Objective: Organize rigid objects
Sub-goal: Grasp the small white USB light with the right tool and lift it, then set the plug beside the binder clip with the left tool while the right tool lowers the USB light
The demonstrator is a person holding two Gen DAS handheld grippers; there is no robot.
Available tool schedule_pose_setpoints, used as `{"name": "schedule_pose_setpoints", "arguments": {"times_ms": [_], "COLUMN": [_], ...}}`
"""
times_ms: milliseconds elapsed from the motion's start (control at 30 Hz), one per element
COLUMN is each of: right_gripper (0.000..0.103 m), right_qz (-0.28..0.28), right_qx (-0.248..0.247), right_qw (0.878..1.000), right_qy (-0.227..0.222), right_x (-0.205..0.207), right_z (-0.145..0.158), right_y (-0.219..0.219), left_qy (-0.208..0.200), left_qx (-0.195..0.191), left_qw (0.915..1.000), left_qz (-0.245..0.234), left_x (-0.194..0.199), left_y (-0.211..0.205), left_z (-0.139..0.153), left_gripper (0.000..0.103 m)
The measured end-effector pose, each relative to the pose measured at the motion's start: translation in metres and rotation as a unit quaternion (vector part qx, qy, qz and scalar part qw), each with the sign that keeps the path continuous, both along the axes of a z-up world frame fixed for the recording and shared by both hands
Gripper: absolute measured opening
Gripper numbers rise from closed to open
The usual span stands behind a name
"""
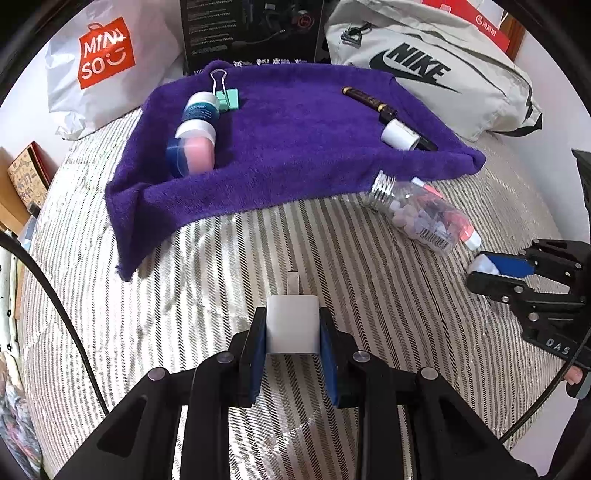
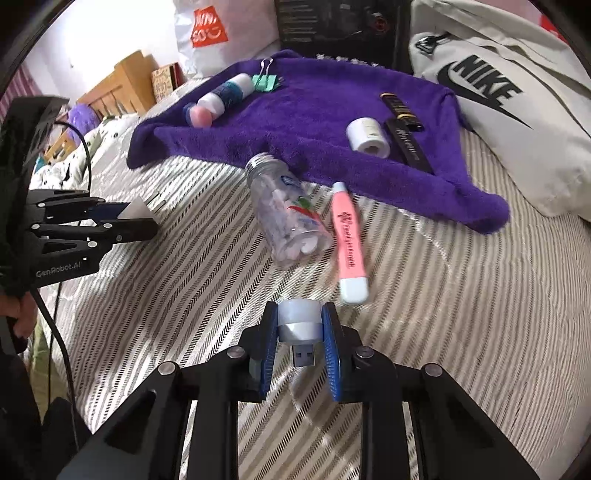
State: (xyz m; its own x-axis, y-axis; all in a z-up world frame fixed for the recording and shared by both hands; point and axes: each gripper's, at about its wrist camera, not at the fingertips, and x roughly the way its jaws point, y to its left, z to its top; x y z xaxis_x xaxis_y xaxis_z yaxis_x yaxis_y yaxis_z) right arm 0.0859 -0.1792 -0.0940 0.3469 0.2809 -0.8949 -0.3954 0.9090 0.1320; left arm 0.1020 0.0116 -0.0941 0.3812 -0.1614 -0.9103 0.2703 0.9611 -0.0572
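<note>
My left gripper (image 1: 292, 328) is shut on a white charger plug (image 1: 292, 326), its prongs pointing forward, above the striped bedding. My right gripper (image 2: 300, 325) is shut on a small USB night light (image 2: 299, 321), its connector pointing back at the camera. A purple towel (image 1: 295, 147) lies ahead; on it are two small bottles (image 1: 195, 125), a green binder clip (image 1: 226, 96), a black pen (image 1: 373, 103) and a white tape roll (image 1: 399, 136). A clear pill bottle (image 2: 288, 218) and a pink tube (image 2: 349, 240) lie on the bedding just in front of the towel.
A white shopping bag (image 1: 107, 62), a black box (image 1: 251, 33) and a grey sports bag (image 1: 436, 70) stand behind the towel. The striped bedding (image 1: 207, 280) spreads around both grippers. A cable (image 1: 59, 306) hangs at the left. A wooden headboard (image 2: 118, 85) is far left.
</note>
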Motion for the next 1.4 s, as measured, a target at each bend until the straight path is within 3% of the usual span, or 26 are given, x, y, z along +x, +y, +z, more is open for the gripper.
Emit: {"name": "schedule_pose_setpoints", "arguments": {"times_ms": [233, 833, 1400], "right_gripper": [0.024, 0.024, 0.024], "right_qz": [-0.022, -0.033, -0.020], "right_qx": [0.007, 0.031, 0.036], "right_qw": [1.000, 0.998, 0.998], "right_qy": [-0.017, -0.054, -0.051], "right_x": [0.007, 0.068, 0.178], "right_z": [0.025, 0.062, 0.041], "right_y": [-0.018, -0.023, 0.001], "left_qy": [-0.017, -0.046, -0.032], "left_qx": [-0.009, -0.010, -0.018], "left_qw": [0.9998, 0.9988, 0.9992], "left_qz": [0.009, 0.016, 0.012], "left_x": [0.001, 0.057, 0.142], "left_y": [0.014, 0.019, -0.007], "left_z": [0.020, 0.055, 0.044], "left_gripper": [0.025, 0.025, 0.025]}}
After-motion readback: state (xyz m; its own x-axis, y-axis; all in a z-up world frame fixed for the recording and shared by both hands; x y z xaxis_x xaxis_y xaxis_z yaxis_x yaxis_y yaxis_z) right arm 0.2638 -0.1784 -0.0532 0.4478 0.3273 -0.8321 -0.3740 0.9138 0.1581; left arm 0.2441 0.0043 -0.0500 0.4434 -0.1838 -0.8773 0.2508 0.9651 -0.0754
